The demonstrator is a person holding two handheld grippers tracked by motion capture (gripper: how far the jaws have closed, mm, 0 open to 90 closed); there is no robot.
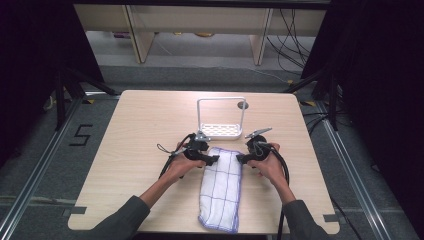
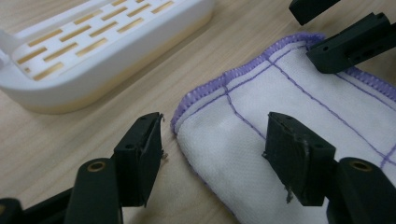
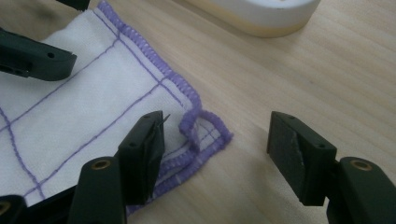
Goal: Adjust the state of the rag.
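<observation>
A folded white cloth (image 1: pixel 221 187) with purple stitching lies lengthwise on the wooden table (image 1: pixel 135 130), running from the middle down toward the six o'clock edge. Just beyond its far end, at twelve o'clock, stands a white slotted rack (image 1: pixel 220 129) with a tall looped handle.

The left gripper (image 1: pixel 214 159) sits at the cloth's far left corner, jaws spread wide: one rests on bare wood just beside the hem, the other over the white fabric (image 2: pixel 243 135). The right gripper (image 1: pixel 240 158) is at the far right corner, jaws likewise spread, one over the cloth (image 3: pixel 93 107) near its curled purple corner, the other over the table at three o'clock of it. Neither pinches anything.
</observation>
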